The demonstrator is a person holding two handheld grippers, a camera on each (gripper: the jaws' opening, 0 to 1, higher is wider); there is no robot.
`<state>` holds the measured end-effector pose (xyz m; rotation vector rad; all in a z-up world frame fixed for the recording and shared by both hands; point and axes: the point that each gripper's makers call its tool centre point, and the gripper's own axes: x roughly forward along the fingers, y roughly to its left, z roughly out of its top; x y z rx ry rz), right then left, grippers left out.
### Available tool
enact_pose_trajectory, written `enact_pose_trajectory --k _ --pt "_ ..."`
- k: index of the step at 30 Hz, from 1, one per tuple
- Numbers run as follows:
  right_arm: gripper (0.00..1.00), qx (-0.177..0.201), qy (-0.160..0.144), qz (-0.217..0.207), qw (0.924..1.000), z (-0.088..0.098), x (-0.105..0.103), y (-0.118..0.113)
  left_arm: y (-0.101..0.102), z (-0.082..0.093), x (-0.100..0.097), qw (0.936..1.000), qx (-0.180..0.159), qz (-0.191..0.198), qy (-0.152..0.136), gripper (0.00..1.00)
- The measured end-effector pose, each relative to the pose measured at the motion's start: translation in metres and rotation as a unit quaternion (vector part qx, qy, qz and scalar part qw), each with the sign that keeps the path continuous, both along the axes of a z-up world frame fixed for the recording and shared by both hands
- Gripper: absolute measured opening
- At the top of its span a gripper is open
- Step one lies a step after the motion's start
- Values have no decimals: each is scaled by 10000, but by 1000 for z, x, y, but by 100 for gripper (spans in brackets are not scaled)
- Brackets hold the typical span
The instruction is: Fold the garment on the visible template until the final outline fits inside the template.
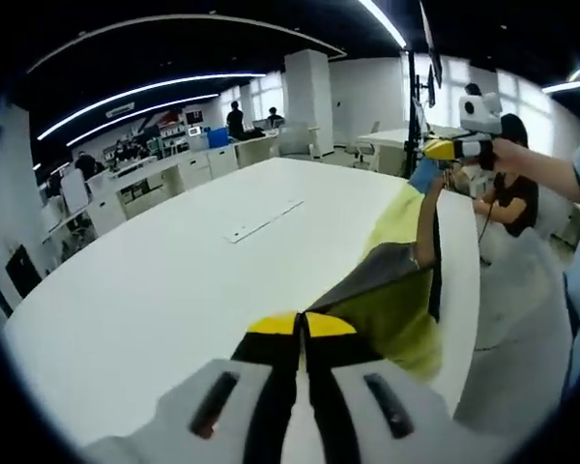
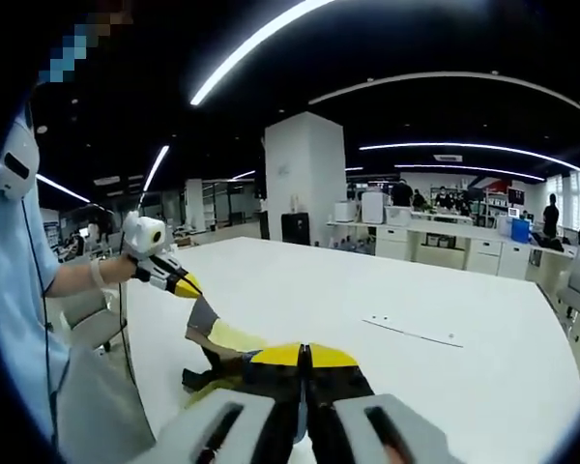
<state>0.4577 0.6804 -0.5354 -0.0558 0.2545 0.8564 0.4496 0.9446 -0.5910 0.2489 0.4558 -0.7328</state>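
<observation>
In the left gripper view, the left claw (image 1: 302, 326) had its yellow-tipped jaws pressed together on a corner of the garment (image 1: 391, 290), a piece of grey and yellow-green cloth. The cloth ran from those jaws up and away to the right claw (image 1: 443, 150), which a person's hand (image 1: 507, 152) held up over the far edge of the white bench (image 1: 174, 290). That claw also pinched the cloth, so the garment hung stretched between the two, lifted above the bench's right edge.

In the right gripper view, the right claw's jaws were closed with grey and yellow cloth bunched just beyond the tips, and the left claw appeared at the left, gripping the other end of the garment. A thin flat strip (image 1: 263, 220) lay on the bench, well apart from the cloth; it may have been a template mark, though it was too small to tell. A white pillar (image 2: 304, 179) stood beyond the bench.
</observation>
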Motion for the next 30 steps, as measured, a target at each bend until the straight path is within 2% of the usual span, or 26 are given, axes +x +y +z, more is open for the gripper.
enact_pose_trajectory --k 6,10,16,19,22,23,25,27,30 --pt "0 26 61 72 10000 -6 19 7 9 0 14 9995 -265 128 121 0" --pt "0 53 128 91 9999 -12 33 12 15 -7 20 9994 -218 158 196 0" --pt "0 86 256 124 9996 -25 57 18 25 -14 36 9986 -319 245 336 0" --pt "0 73 332 98 9994 -33 73 19 28 -21 49 9980 -378 264 425 0" --pt "0 275 545 4 9981 -41 94 20 27 -30 62 9948 -723 332 638 0" --pt "0 301 601 22 9977 -44 99 20 30 -35 66 9943 -672 389 727 0" --pt "0 265 640 -2 9976 -50 108 21 31 -43 76 9949 -619 347 718 0" --pt "0 280 769 -56 9966 -59 117 21 31 -56 84 9907 -822 437 989 0" --pt "0 264 875 -117 9957 -72 129 21 32 -68 99 9902 -803 441 1054 0"
